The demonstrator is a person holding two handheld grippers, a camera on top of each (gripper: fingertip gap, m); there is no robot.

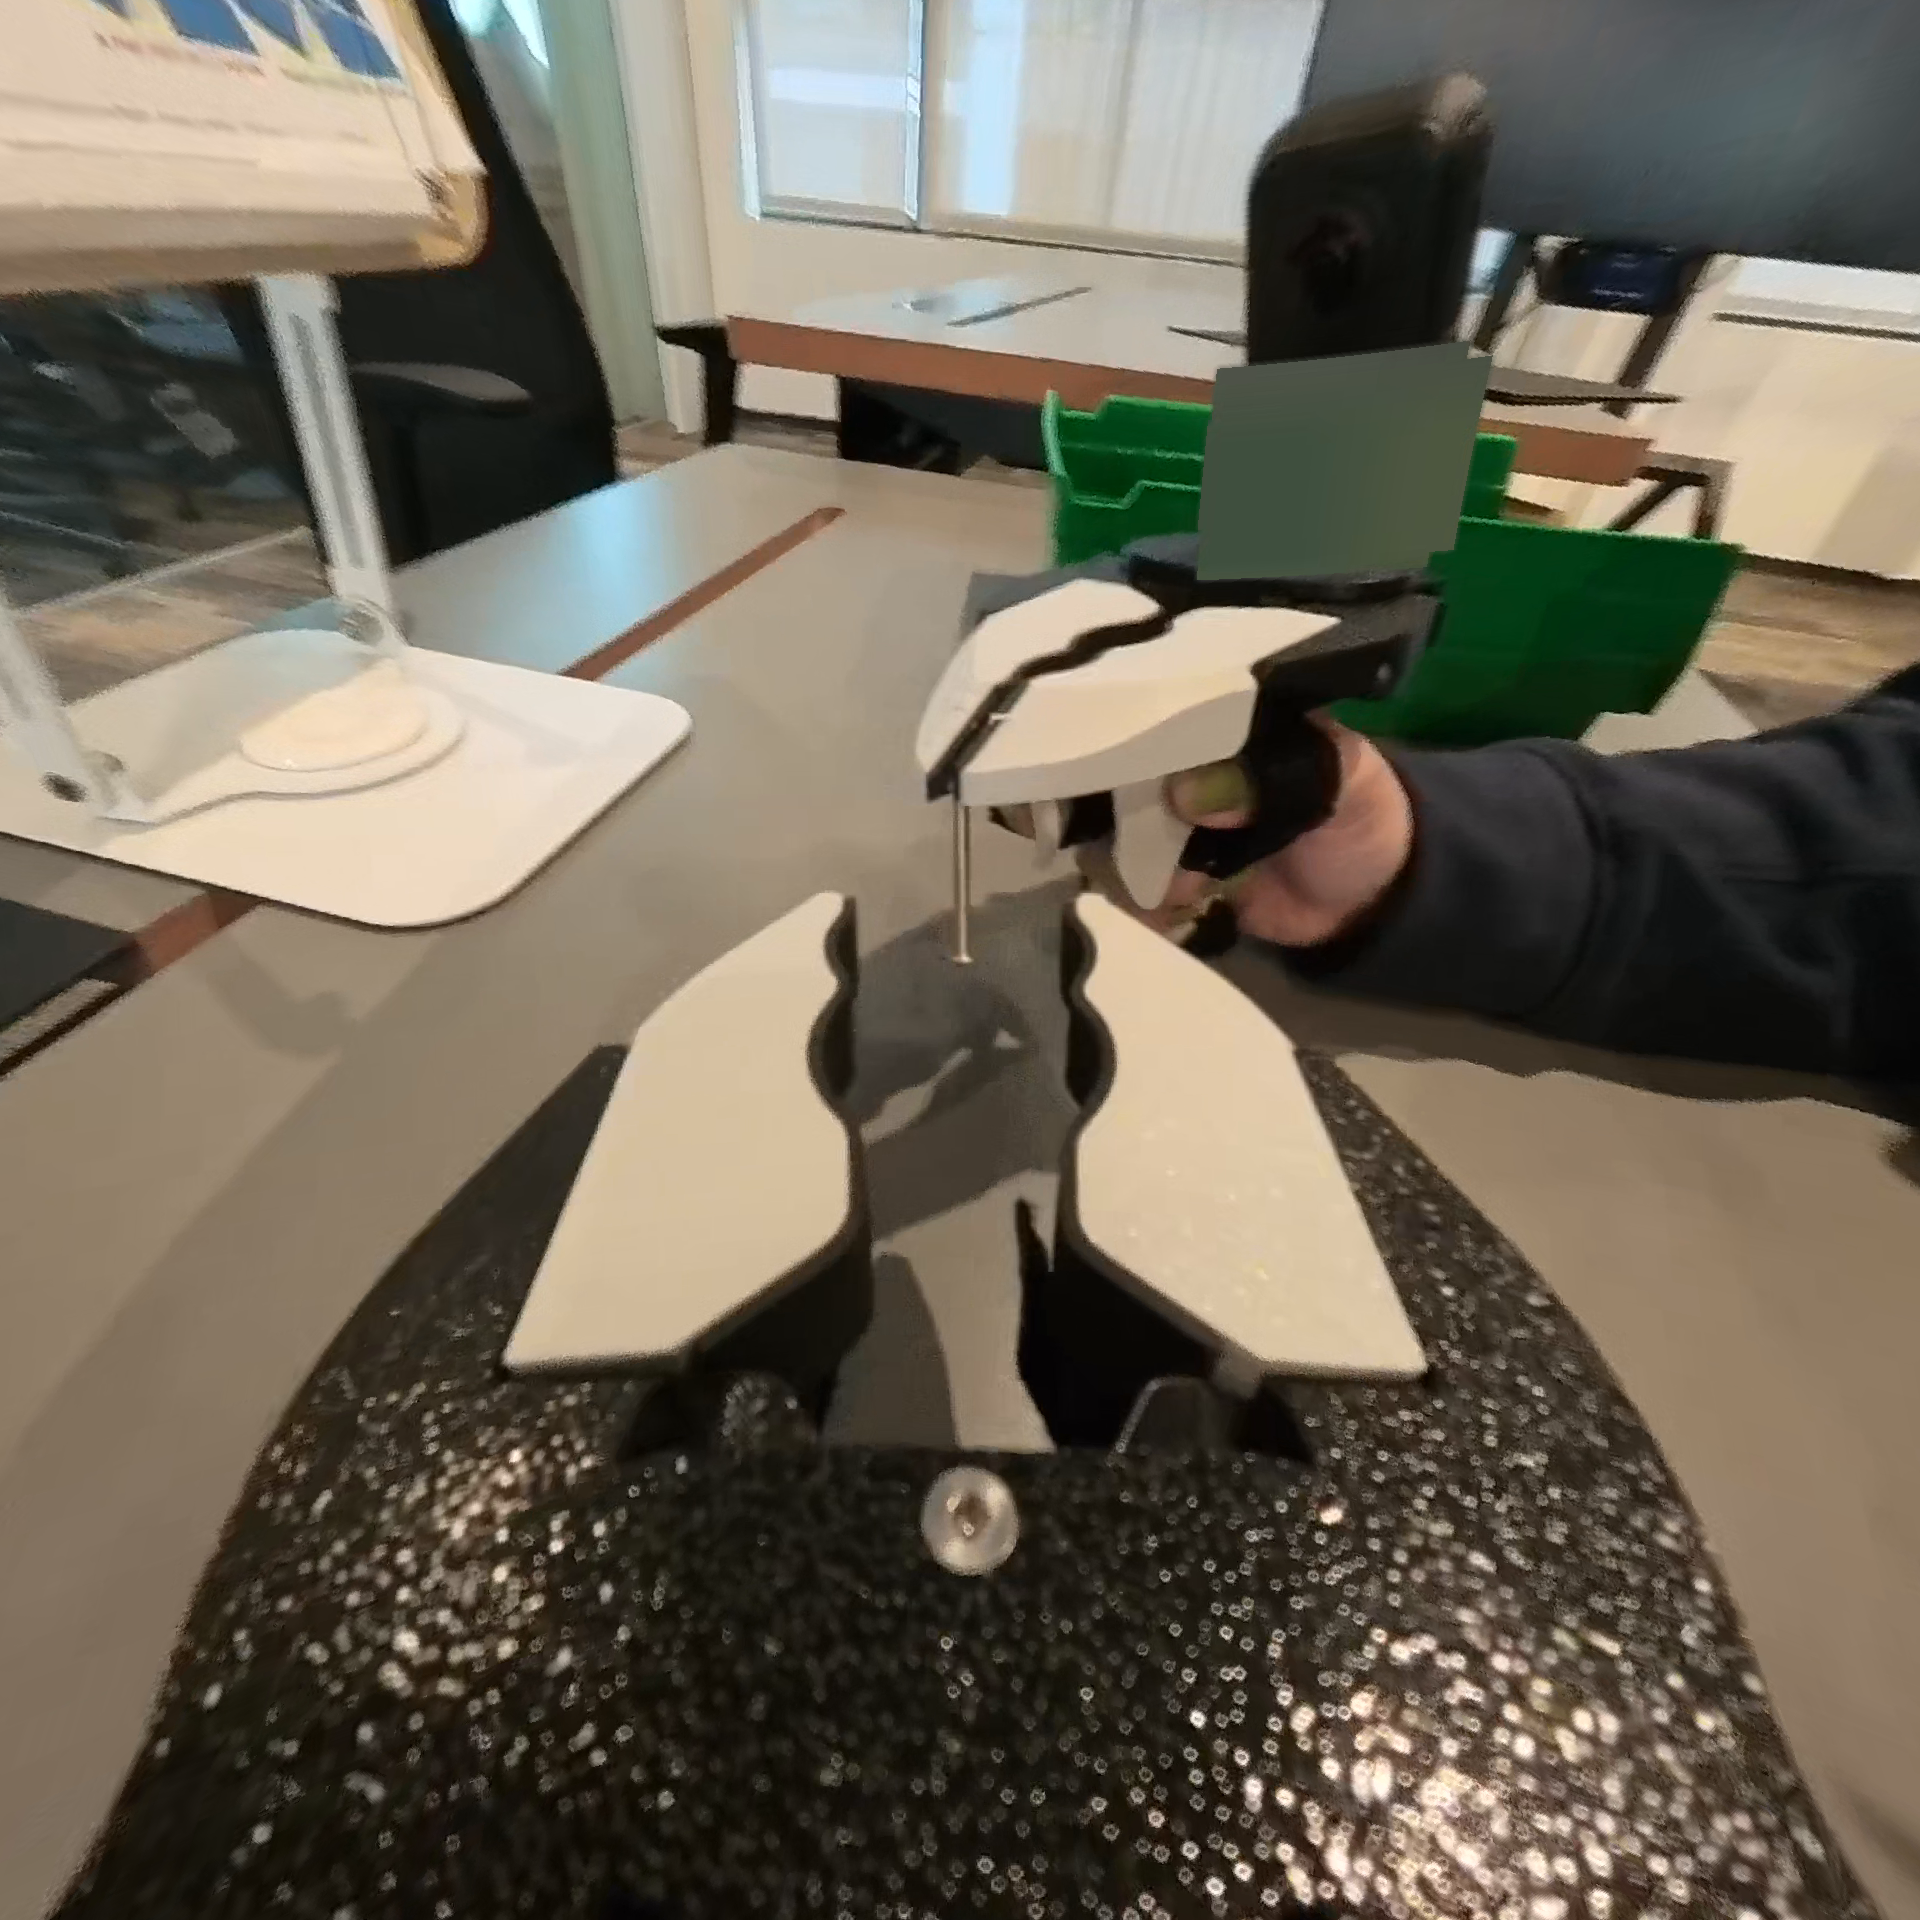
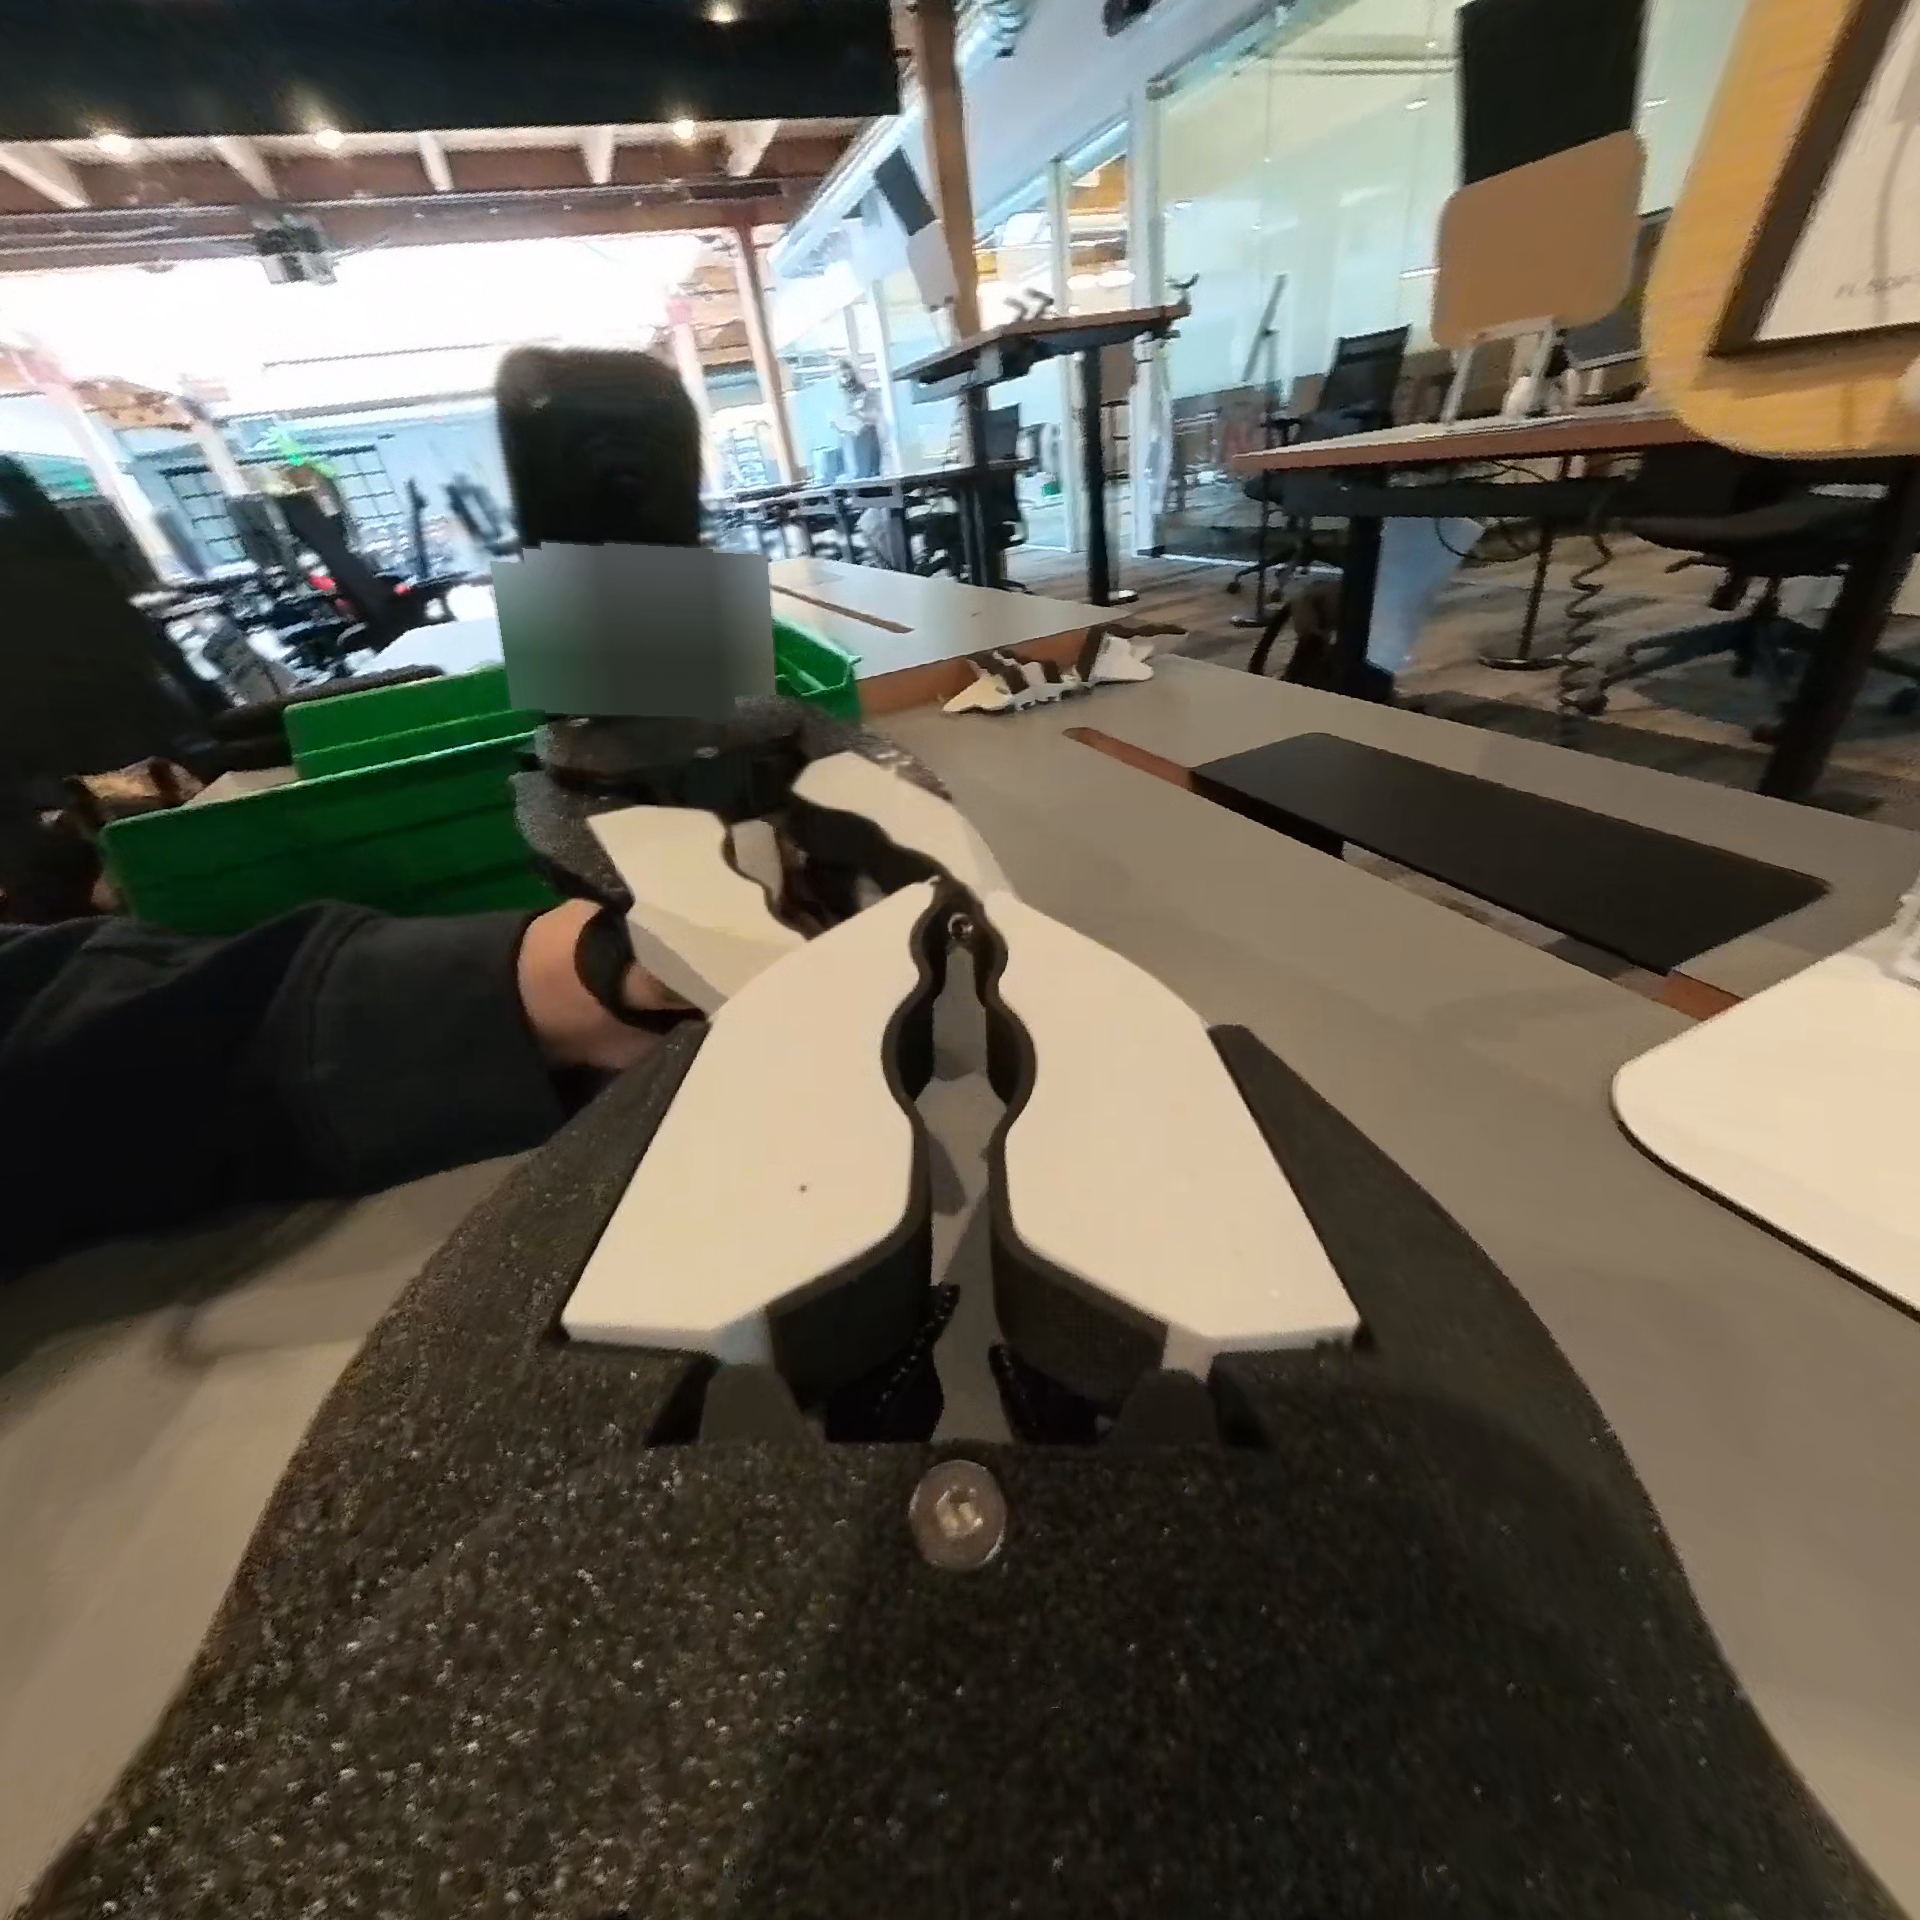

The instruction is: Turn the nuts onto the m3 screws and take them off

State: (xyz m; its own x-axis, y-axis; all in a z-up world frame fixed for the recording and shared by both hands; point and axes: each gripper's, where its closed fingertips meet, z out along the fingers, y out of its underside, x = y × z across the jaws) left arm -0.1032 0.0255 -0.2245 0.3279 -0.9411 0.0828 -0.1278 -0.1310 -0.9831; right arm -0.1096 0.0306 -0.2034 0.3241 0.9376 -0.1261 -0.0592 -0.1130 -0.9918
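On a grey office table [image 1: 520, 1039], my right gripper [image 1: 951, 764] pinches a long screw [image 1: 964, 883] upright; my left gripper [image 1: 961, 914] hangs wide, empty. No nut visible, so threading seems ahead.

White fingers [image 1: 686, 1143] with black inner edges. Sparkly, speckled black gripper body [image 1: 935, 1683]. Thin silver metal screw [image 1: 964, 883]. Plain grey table top [image 1: 312, 1091]. Bright green plastic bins [image 1: 1558, 623]. Flat white stand base [image 1: 436, 831].
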